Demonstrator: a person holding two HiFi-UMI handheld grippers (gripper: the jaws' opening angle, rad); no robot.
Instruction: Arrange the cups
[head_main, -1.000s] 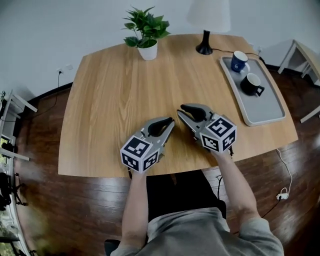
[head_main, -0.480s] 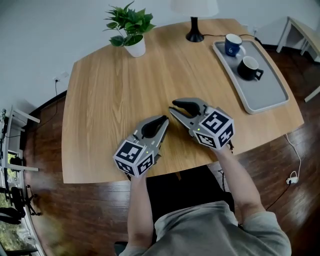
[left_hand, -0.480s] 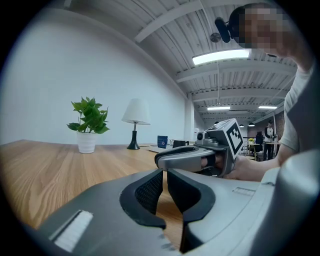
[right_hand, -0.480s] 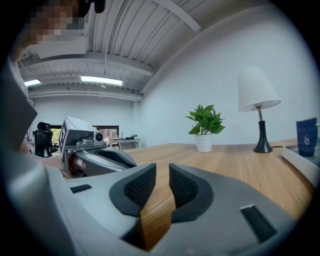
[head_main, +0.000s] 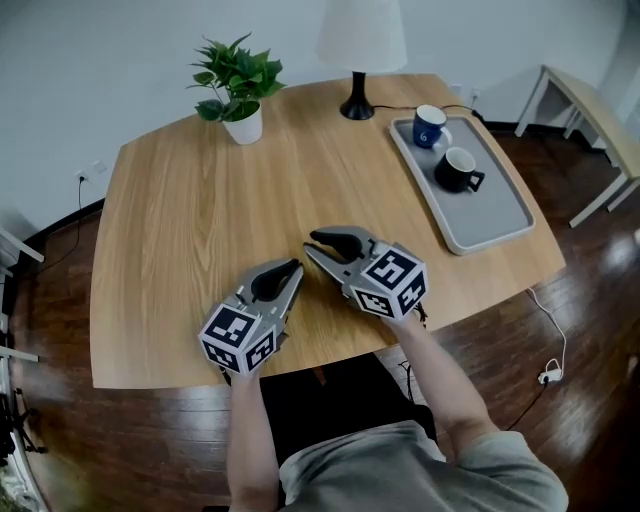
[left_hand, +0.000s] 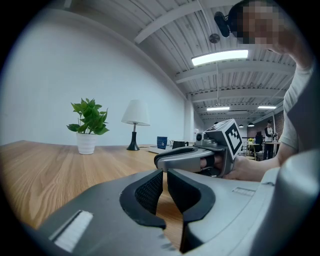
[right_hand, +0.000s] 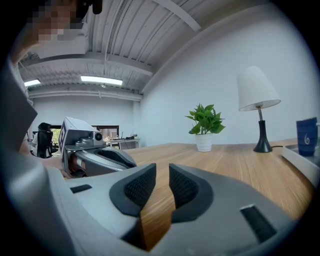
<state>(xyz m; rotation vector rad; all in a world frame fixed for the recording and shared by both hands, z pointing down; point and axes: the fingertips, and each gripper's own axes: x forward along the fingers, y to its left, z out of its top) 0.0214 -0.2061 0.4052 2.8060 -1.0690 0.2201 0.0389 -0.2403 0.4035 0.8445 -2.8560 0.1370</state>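
The only mark close to readable is a single white character on the side of the blue cup (right_hand: 306, 137); in the right gripper view it looks like a "6", though it could be a rounded "G" or a logo. The cube (head_main: 238, 337) on the left gripper (head_main: 297, 267) and the cube (head_main: 388, 283) on the right gripper (head_main: 310, 240) bear black-and-white square marker patterns, not letters or digits.
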